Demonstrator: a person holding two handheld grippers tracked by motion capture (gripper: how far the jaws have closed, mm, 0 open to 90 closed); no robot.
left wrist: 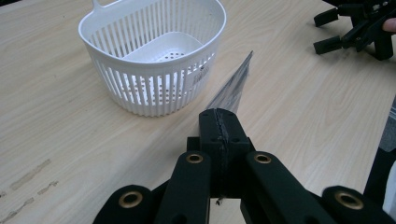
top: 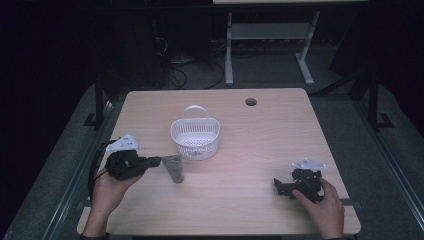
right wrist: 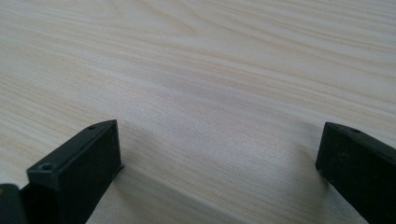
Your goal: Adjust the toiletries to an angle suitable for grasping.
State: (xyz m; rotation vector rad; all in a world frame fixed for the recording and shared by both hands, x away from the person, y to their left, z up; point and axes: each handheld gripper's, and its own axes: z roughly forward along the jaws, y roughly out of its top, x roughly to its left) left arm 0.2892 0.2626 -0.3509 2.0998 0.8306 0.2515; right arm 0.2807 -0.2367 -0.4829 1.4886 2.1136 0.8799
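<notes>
Currently a grey packet [top: 173,167] is clamped by the left gripper [left wrist: 219,122] beside the basket [top: 195,138], ready for loading; the right gripper [right wrist: 219,154] is rested on the surface [top: 250,150], jaws wide.

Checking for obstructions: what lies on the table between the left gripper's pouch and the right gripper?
Only bare table in the high view, between the grey pouch held by the left gripper and the open right gripper.

Pouch [top: 173,167] just before basket [top: 195,137]

The grey sachet's [left wrist: 232,88] held end is hidden, apparently between the clamped jaws.
</notes>
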